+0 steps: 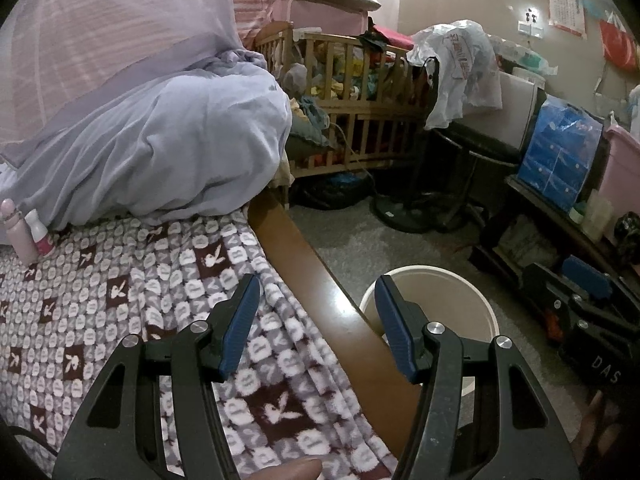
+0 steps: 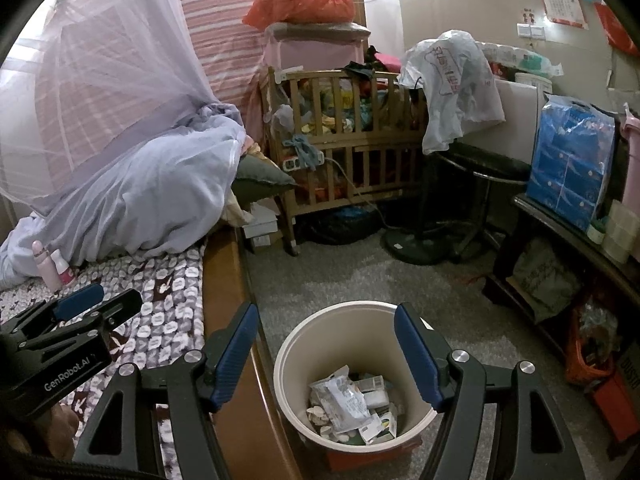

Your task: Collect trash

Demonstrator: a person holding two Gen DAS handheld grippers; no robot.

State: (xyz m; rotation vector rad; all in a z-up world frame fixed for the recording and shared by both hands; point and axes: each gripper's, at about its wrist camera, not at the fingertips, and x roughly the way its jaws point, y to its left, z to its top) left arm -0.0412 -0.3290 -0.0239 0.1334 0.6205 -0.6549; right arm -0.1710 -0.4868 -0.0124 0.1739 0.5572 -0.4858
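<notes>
Blue-padded jaws of the left gripper [image 1: 318, 300] are standing apart with nothing between them, hanging over the edge of the bed. Under the left finger a fleece blanket [image 1: 120, 280] in brown and grey with white rabbit motifs is lying; under the gap the wooden bed rail [image 1: 316, 280] is running diagonally. Past the right finger the cream rim of the trash bucket [image 1: 472, 284] is showing on the grey floor, its contents hidden from this view. Two small pink bottles [image 1: 28, 232] are standing on the blanket beside a heap of lilac mosquito netting [image 1: 168, 140]. The right gripper [image 1: 588, 284] is showing at the right edge. A fingertip [image 1: 288, 470] is peeking in at the bottom.

Right wrist view: the right gripper [image 2: 326, 328] is likewise holding its jaws spread and empty, directly above the trash bucket [image 2: 288, 360]. Inside the bucket, crumpled wrappers and paper scraps [image 2: 348, 404] are lying in a heap on the bottom. The bucket is standing on the floor just beside the bed rail [image 2: 224, 280]. The left gripper [image 2: 86, 296] is showing at the left, over the blanket [image 2: 168, 280]. Further back a wooden crib [image 2: 344, 140] full of clothes, a black stool [image 2: 488, 168] and a blue package [image 2: 572, 156] on a dark low table [image 2: 560, 224] are standing.
</notes>
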